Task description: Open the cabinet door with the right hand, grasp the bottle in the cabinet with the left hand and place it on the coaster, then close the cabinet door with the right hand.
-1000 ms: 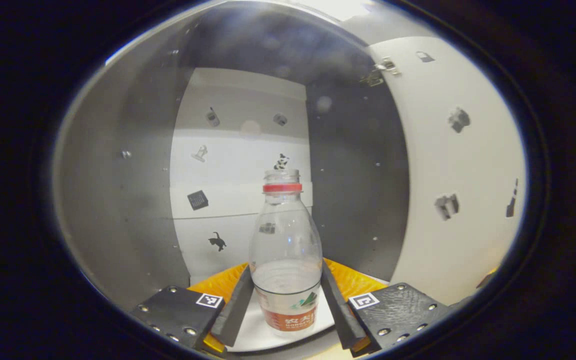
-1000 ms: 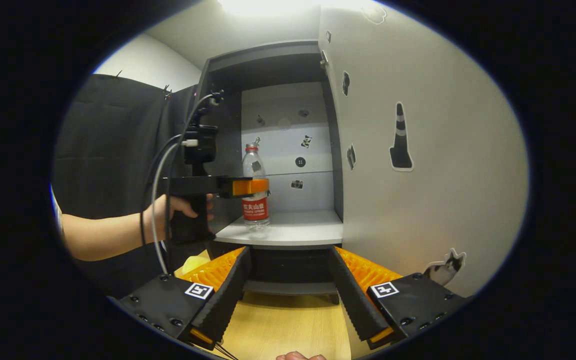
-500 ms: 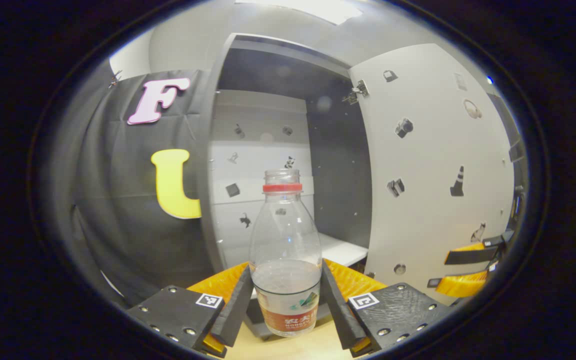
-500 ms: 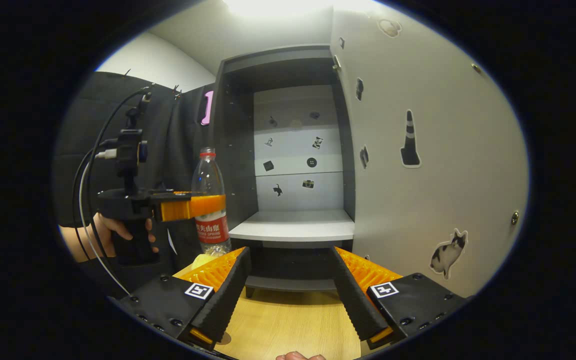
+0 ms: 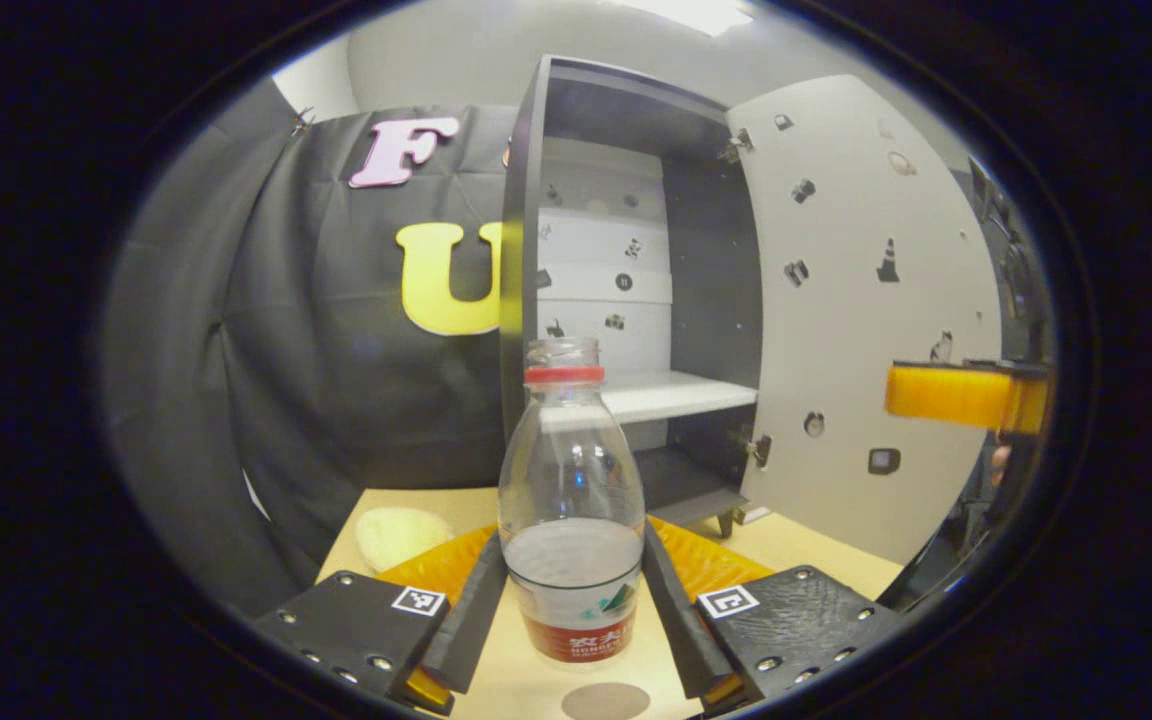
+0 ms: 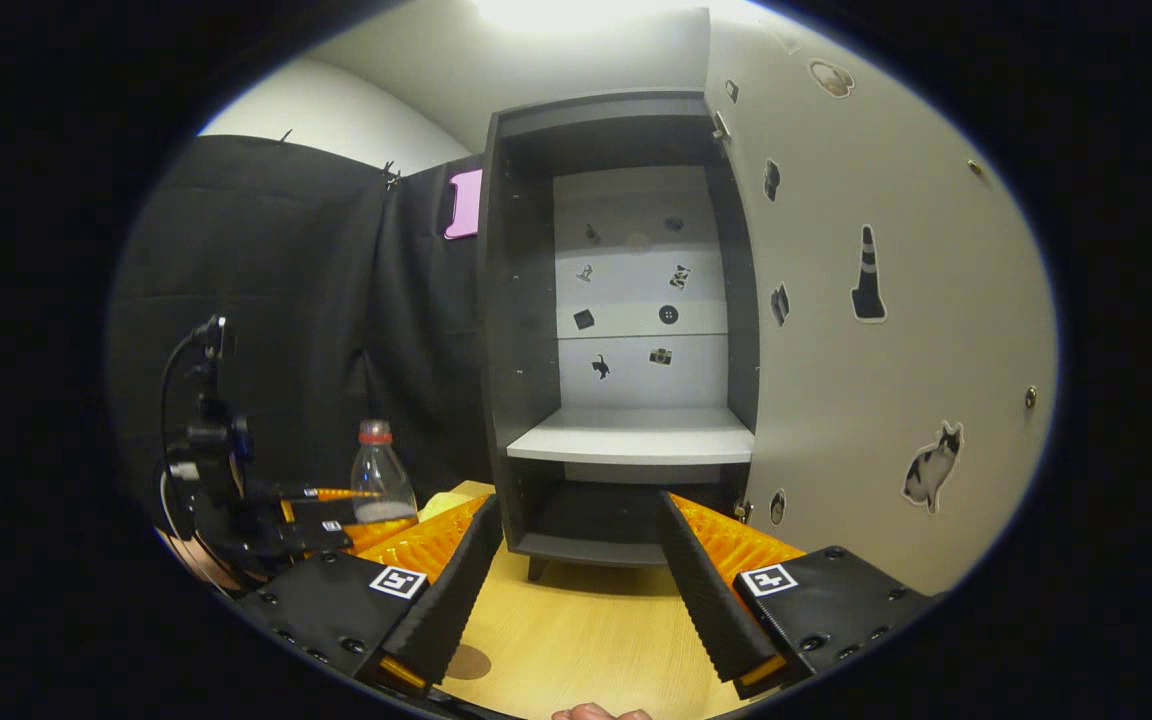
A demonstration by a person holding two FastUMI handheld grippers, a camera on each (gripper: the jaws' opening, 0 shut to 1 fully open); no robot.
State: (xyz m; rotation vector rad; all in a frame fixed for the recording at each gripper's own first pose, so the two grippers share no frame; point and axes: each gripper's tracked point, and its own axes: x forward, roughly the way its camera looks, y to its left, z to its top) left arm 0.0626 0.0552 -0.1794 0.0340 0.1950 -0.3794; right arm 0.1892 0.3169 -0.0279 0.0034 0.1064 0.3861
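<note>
Both fingers of the left gripper [image 5: 573, 600] hold the bottle [image 5: 571, 500], so lower it straight, slowly, onto what may be the coaster [image 5: 604, 700]; the right gripper [image 6: 576, 590] waits wide.

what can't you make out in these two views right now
- Bottle base, left gripper view: cut off between the left gripper fingers.
- Round brown disc, perhaps the coaster: clipped by the bottom edge.
- Right gripper view: the bottle's lower half sits behind the near finger.
- Cabinet door stickers: too small to identify.
</note>
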